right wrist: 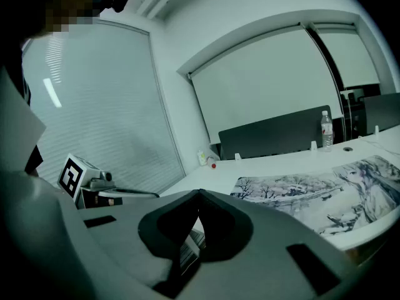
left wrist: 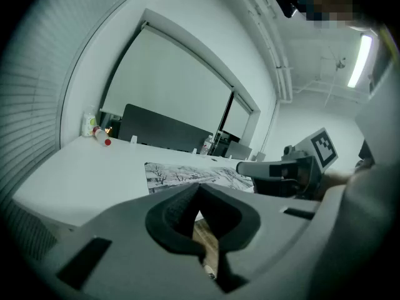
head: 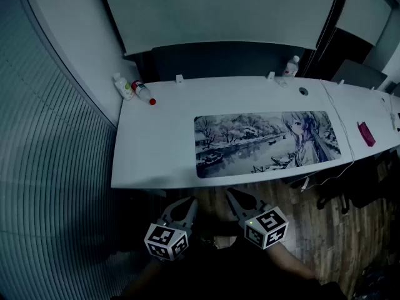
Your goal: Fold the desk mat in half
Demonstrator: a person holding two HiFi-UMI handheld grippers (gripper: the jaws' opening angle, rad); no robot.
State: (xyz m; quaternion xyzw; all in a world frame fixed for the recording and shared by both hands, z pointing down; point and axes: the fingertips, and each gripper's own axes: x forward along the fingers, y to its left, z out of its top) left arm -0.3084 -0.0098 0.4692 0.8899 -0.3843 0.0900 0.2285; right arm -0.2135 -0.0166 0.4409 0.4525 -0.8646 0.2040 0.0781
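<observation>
The desk mat [head: 269, 141], printed with a snowy river scene and a drawn figure, lies flat and unfolded on the white desk [head: 156, 142], close to its front edge. The mat also shows in the left gripper view [left wrist: 187, 174] and in the right gripper view [right wrist: 312, 192]. Both grippers hang in front of the desk, below its front edge and over the wooden floor, touching nothing. My left gripper [head: 189, 200] [left wrist: 199, 186] is shut and holds nothing. My right gripper [head: 232, 193] [right wrist: 199, 194] is likewise shut and holds nothing.
Two bottles [head: 125, 86] [head: 144, 92] lie at the desk's back left corner. A water bottle [head: 291, 66] stands at the back right. A pink object [head: 366, 134] and a white cable [head: 340, 120] are right of the mat. Blinds [head: 56, 167] cover the left wall.
</observation>
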